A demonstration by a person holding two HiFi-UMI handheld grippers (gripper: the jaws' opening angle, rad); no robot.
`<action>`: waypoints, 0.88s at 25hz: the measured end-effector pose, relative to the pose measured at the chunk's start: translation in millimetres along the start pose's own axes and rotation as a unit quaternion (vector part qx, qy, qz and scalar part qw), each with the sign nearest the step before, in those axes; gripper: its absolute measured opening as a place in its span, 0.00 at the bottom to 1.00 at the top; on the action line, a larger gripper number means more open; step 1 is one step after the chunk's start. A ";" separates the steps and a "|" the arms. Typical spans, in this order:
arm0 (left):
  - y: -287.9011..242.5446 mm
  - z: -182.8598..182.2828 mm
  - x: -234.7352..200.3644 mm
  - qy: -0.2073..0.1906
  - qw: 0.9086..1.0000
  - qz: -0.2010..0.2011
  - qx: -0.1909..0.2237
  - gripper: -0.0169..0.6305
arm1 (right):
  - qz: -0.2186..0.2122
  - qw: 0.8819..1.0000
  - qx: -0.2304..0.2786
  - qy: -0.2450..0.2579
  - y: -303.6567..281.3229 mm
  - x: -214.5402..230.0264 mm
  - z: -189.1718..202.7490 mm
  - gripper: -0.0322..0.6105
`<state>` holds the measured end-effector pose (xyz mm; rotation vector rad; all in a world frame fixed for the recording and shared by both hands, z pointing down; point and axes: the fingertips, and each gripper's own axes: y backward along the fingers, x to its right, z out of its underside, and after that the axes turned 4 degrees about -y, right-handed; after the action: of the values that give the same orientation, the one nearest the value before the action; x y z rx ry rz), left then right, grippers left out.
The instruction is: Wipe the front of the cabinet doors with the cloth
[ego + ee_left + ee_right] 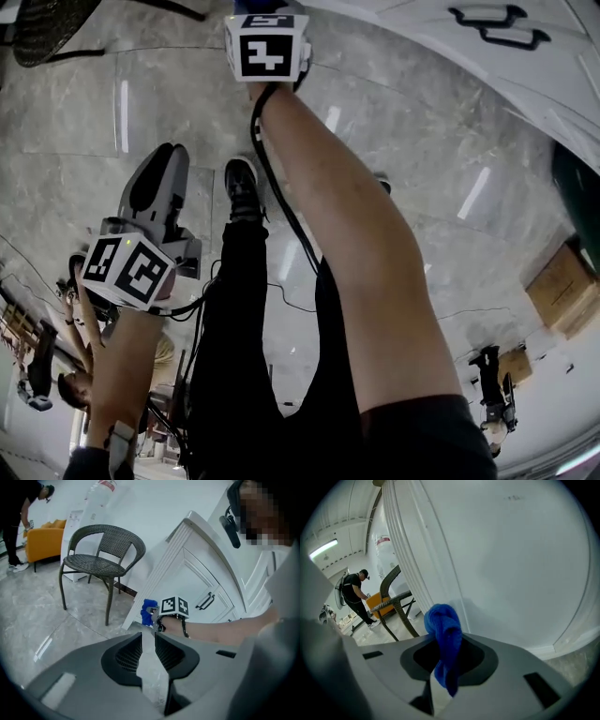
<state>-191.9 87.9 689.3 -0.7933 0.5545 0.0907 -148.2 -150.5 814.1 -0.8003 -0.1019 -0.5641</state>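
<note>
My right gripper (446, 654) is shut on a bunched blue cloth (443, 625), which sticks out past the jaws close to a white cabinet panel (511, 564) beside its fluted corner post (410, 559). I cannot tell whether the cloth touches the panel. In the left gripper view the blue cloth (149, 611) and right gripper (159, 617) are low at the cabinet's corner, left of doors with black handles (206, 601). My left gripper (148, 644) hangs back over the floor, its jaws a narrow gap apart with nothing between them. In the head view the left gripper (155, 192) is at the left.
A dark wicker chair (101, 562) stands on the marble floor left of the cabinet. Behind it are a yellow sofa (44, 538) and a person in black (18, 513). In the head view cardboard boxes (562, 286) lie at the right, near the cabinet top (525, 66).
</note>
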 end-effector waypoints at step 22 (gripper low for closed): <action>-115.8 6.0 92.9 -0.046 0.999 0.018 -0.013 0.16 | 0.135 0.989 -0.031 -0.052 119.2 256.9 40.6 0.17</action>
<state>-77.5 -1.4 721.3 -0.8014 0.4816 0.1670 136.1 -168.3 840.6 -0.8881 -0.0700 -0.2708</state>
